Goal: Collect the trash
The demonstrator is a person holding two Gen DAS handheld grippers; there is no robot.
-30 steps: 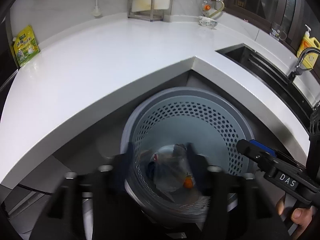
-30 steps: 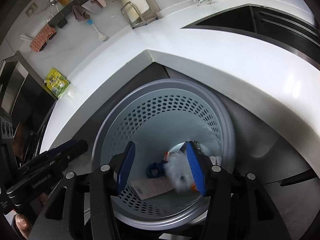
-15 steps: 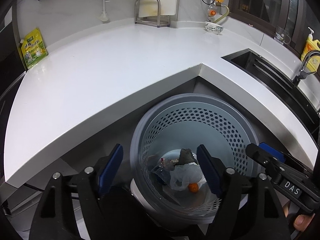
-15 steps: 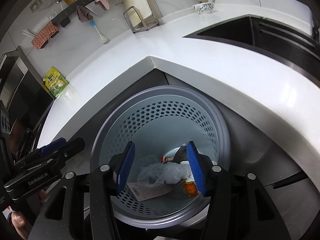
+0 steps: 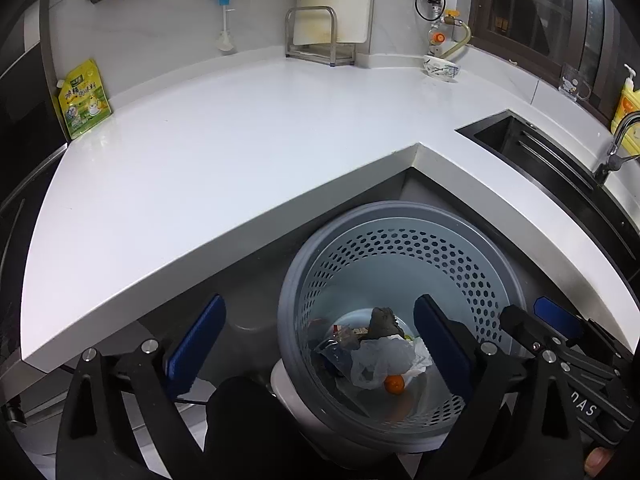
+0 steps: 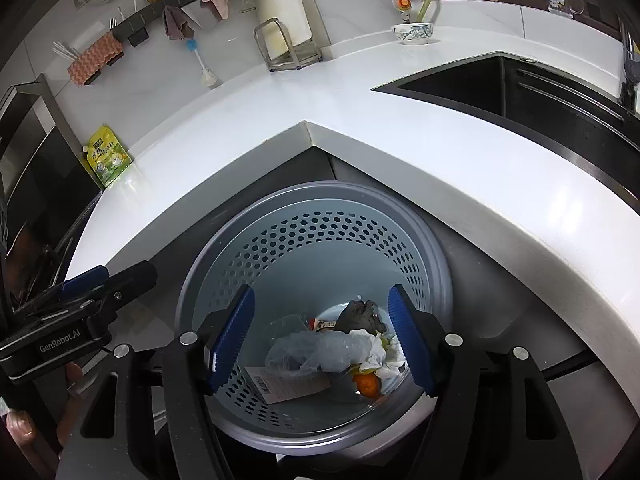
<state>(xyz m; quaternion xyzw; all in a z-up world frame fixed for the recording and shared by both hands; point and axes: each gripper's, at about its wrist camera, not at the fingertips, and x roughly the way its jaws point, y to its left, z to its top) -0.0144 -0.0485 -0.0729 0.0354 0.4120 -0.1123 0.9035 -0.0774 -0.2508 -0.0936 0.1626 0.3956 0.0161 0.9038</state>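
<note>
Both the left gripper [image 5: 316,344] and right gripper [image 6: 322,338], fingers spread apart and empty, hover above a perforated grey wastebasket [image 6: 316,220] holding a crumpled plastic bag [image 6: 320,350].

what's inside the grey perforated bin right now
In the bin: a crumpled clear plastic bag, white tissue, a dark wad, an orange piece, a barcoded label. Anything beneath is hidden.

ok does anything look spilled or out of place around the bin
Nothing stands out. The trash, a clear plastic bag, crumpled tissue and an orange piece, lies inside the perforated bin; no spill shows on the white counter.
</note>
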